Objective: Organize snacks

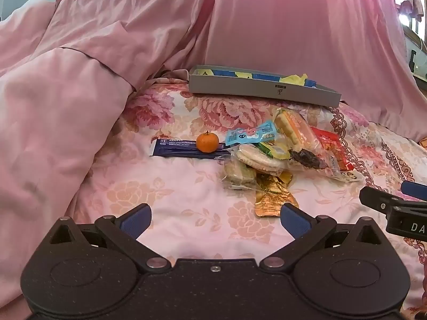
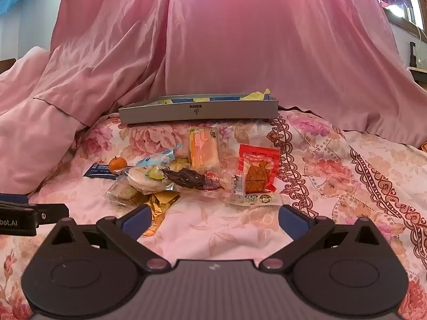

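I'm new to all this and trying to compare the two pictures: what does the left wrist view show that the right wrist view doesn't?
Only the left wrist view: the open left gripper up close, and the full dark blue packet under the tangerine.

Only the right wrist view: the open right gripper up close, and the whole red snack packet.

Both: the snack pile, the grey box, the floral bedsheet and the pink quilt.

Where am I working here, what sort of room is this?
Most likely a bedroom, and you are working on a bed. The snacks lie on a floral bedsheet, a bunched pink quilt sits to the left, and a grey box rests by pink draped fabric behind.
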Available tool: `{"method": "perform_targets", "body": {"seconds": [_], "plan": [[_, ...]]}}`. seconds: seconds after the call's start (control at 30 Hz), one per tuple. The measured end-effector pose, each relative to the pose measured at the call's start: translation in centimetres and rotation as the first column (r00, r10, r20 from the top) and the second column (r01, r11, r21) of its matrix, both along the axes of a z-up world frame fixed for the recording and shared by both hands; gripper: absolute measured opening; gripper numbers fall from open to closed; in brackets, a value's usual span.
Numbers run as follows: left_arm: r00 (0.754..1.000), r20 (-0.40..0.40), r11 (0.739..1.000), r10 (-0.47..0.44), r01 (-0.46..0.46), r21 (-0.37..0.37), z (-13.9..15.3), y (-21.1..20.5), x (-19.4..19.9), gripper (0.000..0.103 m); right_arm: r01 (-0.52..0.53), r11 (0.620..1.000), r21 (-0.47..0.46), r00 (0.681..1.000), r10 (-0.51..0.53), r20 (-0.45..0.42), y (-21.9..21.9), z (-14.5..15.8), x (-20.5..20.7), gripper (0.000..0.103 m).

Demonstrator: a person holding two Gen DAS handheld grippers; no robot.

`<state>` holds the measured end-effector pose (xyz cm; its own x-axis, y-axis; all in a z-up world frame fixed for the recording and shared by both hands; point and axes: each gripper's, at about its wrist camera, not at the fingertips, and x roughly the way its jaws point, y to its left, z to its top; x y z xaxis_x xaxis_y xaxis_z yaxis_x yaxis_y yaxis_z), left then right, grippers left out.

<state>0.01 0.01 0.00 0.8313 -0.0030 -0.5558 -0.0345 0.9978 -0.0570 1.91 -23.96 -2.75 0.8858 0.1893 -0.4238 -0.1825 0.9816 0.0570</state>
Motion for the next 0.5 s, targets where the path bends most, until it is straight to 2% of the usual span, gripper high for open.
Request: {"method": "perform_targets", "body": {"seconds": [0.5], "plan": [[1.0,-0.003,1.0,0.0,0.0,0.0,0.0,0.0,0.01,0.102,-0.001,1.0,0.002,1.0,0.001,-0.003,-0.03,-0.18,0.23,0.103]]}}
